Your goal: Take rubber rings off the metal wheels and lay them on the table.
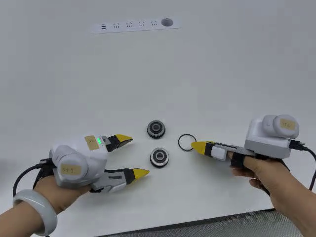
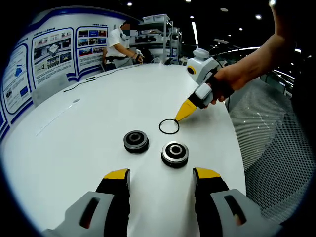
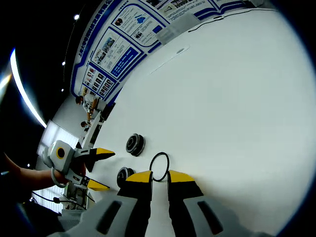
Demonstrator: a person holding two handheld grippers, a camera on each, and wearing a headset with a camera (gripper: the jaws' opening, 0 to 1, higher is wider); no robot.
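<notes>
**One ring flat on the table, right jaws at its edge**

In the head view a black rubber ring (image 1: 178, 142) lies flat on the white table (image 1: 222, 74), just right of centre. It is apart from both metal wheels. One wheel (image 1: 156, 129) sits at the centre of the frame and the other wheel (image 1: 159, 157) just below it, with a clear gap between them. In the left gripper view the right-hand wheel (image 2: 175, 153) shows a bright silver rim, while the left-hand wheel (image 2: 136, 140) looks darker round its edge. Whether rubber sits on either one cannot be told.

The right gripper (image 1: 199, 146) comes in from the right of the head view, its yellow tip at the ring's right edge. In the right gripper view its jaws stand narrow, with a slim strip of table between them. The ring (image 3: 160, 154) lies just above the gripper (image 3: 159, 177), its near edge at that gap. Contact cannot be told.

The left gripper (image 1: 132, 156) sits at lower left of the head view with its jaws spread wide, holding nothing. Its tips point toward the two wheels but stay short of them. In the left gripper view, the gripper (image 2: 162, 175) frames the table from the bottom of the frame. Beyond the wheels lie the ring (image 2: 169, 133) and the right gripper (image 2: 187, 111), upper right of centre.

A white power strip (image 1: 136, 24) lies at the top of the head view. A pale bracelet (image 1: 34, 210) circles the wrist at lower left.
</notes>
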